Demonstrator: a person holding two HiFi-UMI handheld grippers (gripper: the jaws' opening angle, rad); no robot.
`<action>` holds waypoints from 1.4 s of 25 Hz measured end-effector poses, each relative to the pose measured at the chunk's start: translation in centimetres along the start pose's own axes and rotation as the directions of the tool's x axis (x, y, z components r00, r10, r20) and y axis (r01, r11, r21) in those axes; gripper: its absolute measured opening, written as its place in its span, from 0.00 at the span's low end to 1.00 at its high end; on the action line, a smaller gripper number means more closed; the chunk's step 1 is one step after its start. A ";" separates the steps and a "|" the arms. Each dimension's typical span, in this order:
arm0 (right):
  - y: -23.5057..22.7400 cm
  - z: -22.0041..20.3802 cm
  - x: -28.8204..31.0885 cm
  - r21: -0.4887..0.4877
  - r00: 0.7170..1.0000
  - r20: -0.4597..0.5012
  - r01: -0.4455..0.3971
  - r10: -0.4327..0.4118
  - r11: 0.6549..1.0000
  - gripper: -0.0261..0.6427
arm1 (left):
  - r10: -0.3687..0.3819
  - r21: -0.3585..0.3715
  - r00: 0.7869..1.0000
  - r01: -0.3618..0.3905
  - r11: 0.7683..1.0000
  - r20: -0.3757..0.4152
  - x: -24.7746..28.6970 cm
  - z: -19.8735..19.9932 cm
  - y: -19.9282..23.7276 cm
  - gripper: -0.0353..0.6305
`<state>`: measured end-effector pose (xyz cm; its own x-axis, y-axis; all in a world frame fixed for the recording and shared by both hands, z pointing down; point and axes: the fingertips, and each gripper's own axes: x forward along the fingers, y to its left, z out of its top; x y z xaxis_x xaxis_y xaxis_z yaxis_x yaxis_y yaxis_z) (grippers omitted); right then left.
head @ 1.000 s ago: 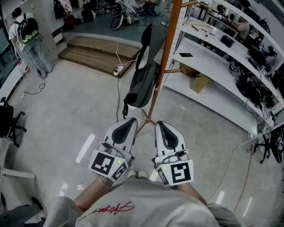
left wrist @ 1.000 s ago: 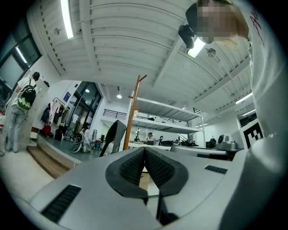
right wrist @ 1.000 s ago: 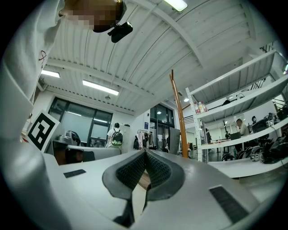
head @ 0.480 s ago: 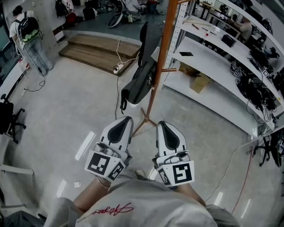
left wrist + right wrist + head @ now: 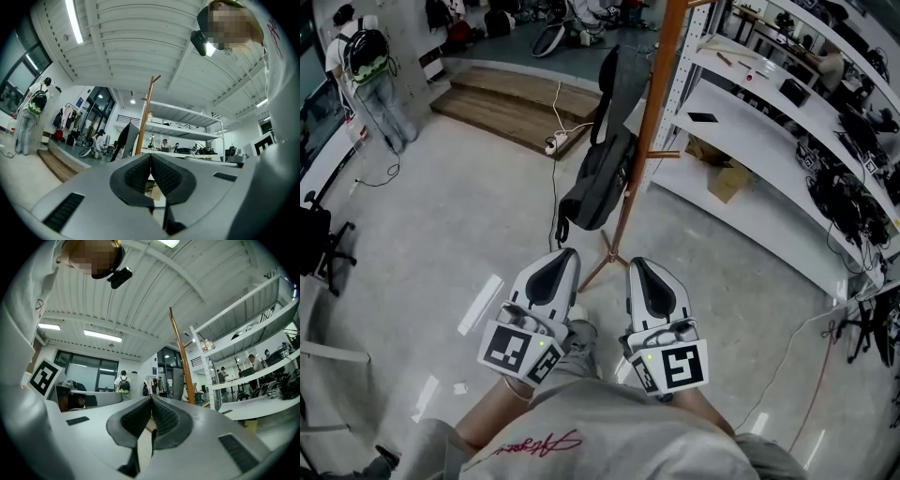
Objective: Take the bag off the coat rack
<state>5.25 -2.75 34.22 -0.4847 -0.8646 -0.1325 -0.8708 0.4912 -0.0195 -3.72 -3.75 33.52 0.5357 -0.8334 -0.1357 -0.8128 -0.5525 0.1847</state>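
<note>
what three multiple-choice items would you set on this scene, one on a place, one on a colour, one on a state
1. Where is the bag?
A. lying on the floor
B. hanging on the coat rack
C. held in a gripper

2. What colour is the coat rack's pole?
A. orange-brown
B. white
C. blue

3. How do the left gripper and right gripper stand?
A. both open
B. both shut, empty
C. one clamps the bag

Answers:
1. B, it hangs by its strap against the pole.
2. A, the pole shows orange-brown.
3. B, each pair of jaws meets with nothing between.
</note>
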 end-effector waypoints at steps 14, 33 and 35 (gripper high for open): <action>-5.5 -0.3 11.2 -0.102 0.999 0.012 0.051 -0.050 0.994 0.06 | -0.059 -0.006 0.998 0.059 0.998 0.011 10.6 0.7 7.0 0.08; -12.7 1.1 21.9 -0.134 0.983 0.063 0.180 -0.173 0.974 0.06 | -0.192 0.015 0.981 0.192 0.981 -0.005 22.9 1.8 12.7 0.08; -13.1 1.3 22.1 -0.135 0.983 0.066 0.178 -0.170 0.975 0.06 | -0.238 0.002 0.971 0.238 0.971 0.004 23.6 2.0 12.1 0.08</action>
<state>6.06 -28.17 30.29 -0.3227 -0.9268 -0.1921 -0.9462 0.3107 0.0908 -1.35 -30.06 30.55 0.7130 -0.6779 -0.1792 -0.6624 -0.7350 0.1449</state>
